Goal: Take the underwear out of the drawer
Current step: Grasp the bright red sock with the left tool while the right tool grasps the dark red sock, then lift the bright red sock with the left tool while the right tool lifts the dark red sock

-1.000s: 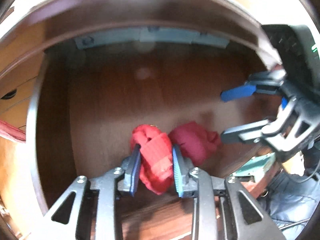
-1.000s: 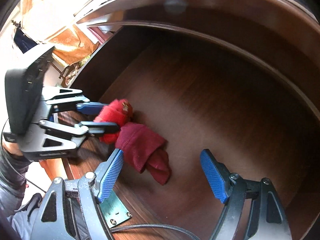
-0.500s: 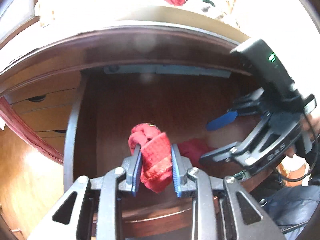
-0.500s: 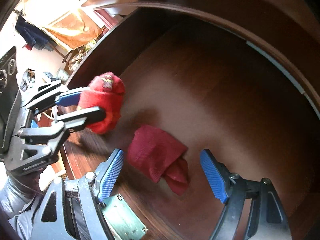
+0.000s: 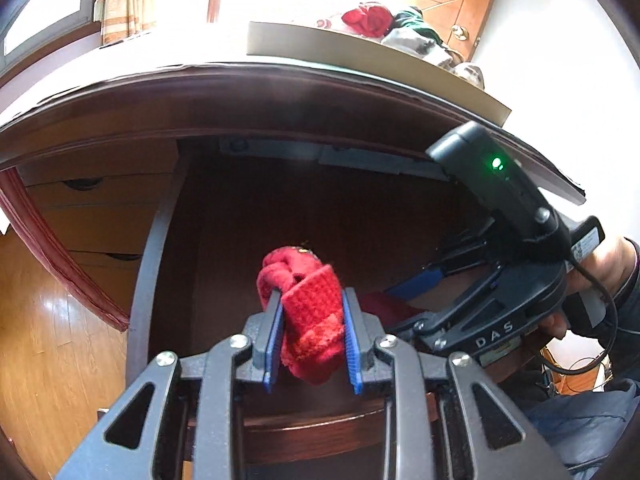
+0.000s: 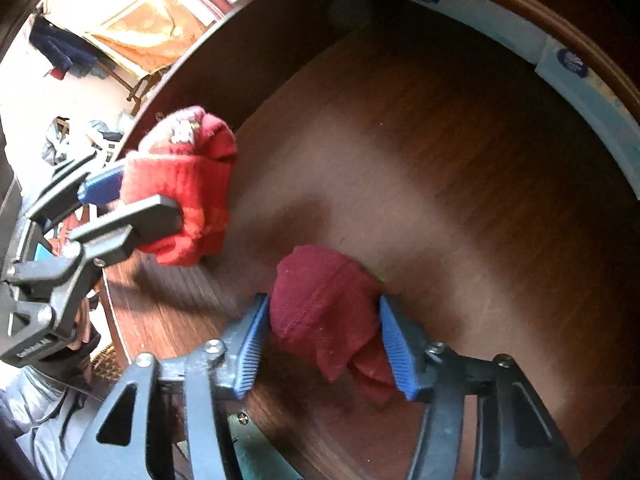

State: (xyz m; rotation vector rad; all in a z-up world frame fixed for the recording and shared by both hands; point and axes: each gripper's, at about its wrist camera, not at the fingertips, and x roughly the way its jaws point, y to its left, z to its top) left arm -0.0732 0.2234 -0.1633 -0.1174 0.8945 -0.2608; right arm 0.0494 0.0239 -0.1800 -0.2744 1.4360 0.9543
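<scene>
A bright red rolled underwear (image 5: 296,276) hangs above the open wooden drawer (image 5: 144,280), with my left gripper (image 5: 311,296) shut on it. The right wrist view shows the same bundle (image 6: 188,176) lifted near the drawer's left wall in the left gripper (image 6: 152,196). A dark red underwear (image 6: 324,304) lies on the drawer floor (image 6: 440,160) near the front edge. My right gripper (image 6: 322,300) points down over it, its jaws closing, and both blue pads touch the cloth's sides. In the left wrist view this gripper (image 5: 400,304) reaches in from the right.
A pale blue strip (image 5: 360,158) runs along the drawer's back wall. On the desk top above lies a pile of clothes (image 5: 372,18). Smaller drawers (image 5: 80,208) and wood flooring (image 5: 48,340) are to the left. A person's hand (image 5: 600,264) holds the right gripper.
The left gripper has lifted the bright red underwear up and away from the dark red one. The right gripper came down over the dark red underwear and narrowed its jaws onto it.
</scene>
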